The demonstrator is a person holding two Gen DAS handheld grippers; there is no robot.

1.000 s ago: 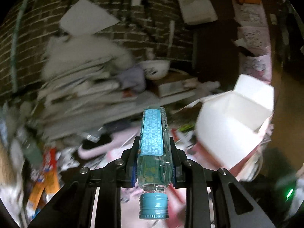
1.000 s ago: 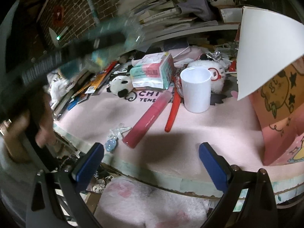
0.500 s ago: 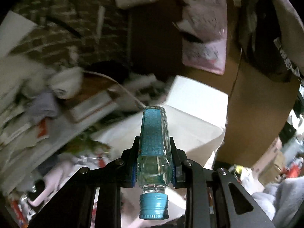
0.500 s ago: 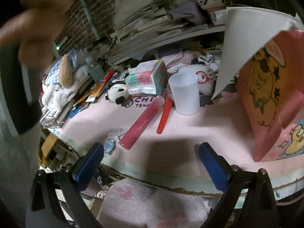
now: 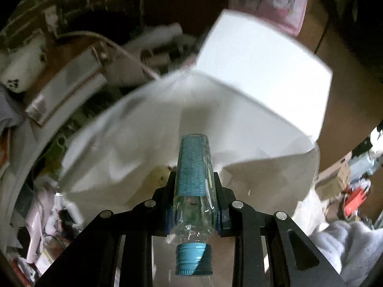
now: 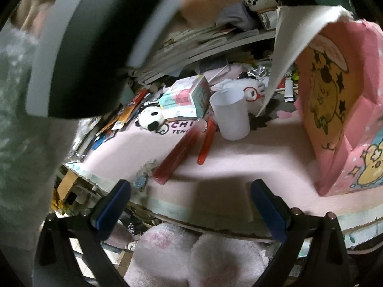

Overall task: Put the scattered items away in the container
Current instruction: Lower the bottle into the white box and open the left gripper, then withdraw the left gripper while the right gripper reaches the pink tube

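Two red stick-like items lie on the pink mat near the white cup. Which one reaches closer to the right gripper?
The wider translucent red tube, left of the thin red-orange stick. Its near end almost reaches the mat's front edge by the right gripper; the thin one stops farther back.

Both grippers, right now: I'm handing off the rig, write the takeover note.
Left gripper: shut on the small bottle, cap toward the camera, above the open pink box; not released.
Right gripper: open, empty, at the table's near edge.
Still on the pink mat: white cup, red tube, red pen, tissue pack, panda toy.
Next: drop the bottle, then collect those.
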